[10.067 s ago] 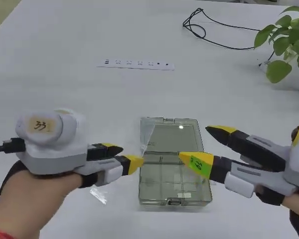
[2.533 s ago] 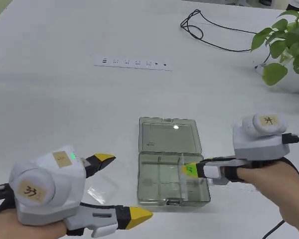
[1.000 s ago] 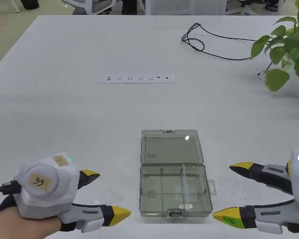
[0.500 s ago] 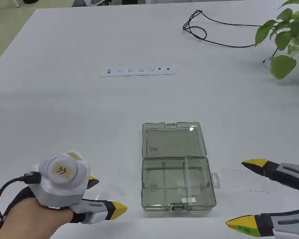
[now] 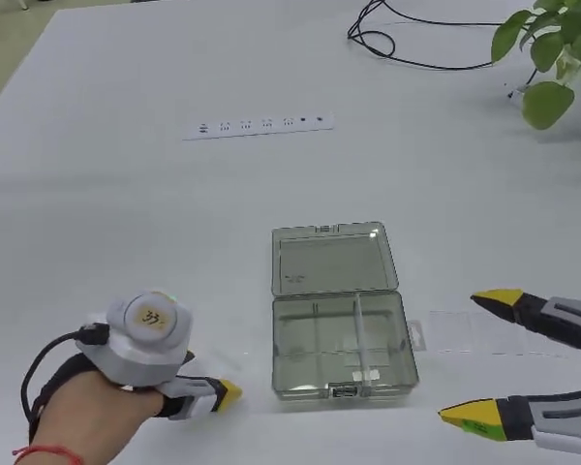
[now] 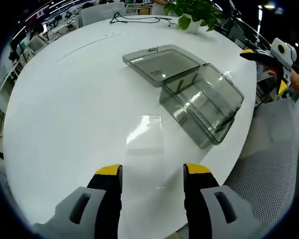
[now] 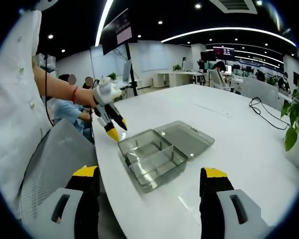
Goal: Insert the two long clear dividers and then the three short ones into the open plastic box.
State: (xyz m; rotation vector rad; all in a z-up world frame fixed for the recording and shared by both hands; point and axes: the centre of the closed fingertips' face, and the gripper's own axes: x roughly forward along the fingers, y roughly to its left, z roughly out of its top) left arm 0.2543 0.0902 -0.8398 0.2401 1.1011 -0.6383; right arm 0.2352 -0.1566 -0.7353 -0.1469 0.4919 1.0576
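**A:** Head view, from the left: the left gripper point(image 6: 153, 172) hangs low over the table point(image 5: 116, 223); its own view has both jaws apart with nothing between them, and a loose clear divider point(image 6: 145, 133) lying flat just ahead of the tips, apart from the open plastic box point(image 5: 300, 386).

**B:** That flat piece is my first worry; it is thin, see-through and flush with a white top, so I judge the jaws may skate over it or shove it along rather than pinch it.

**A:** Agreed; a shove could send it toward the box, which looks light enough to shift; in both gripper views the box sits near the table's edge.

**B:** Middle, then: one standing divider point(image 5: 360, 334) is already upright in the base, running from the hinge side to the front.

**A:** Any piece lowered at a tilt could miss its slots or knock that one loose; I cannot tell from here whether it is fully seated.

**B:** Right of the box lie more clear sheets point(image 5: 470, 334), flat, just beside its wall; how many, I cannot tell.

**A:** And the right gripper point(image 5: 479, 356) hovers near them, jaws spread wide and empty; overlapping sheets could lift together, or one could slip out on the way to the box.
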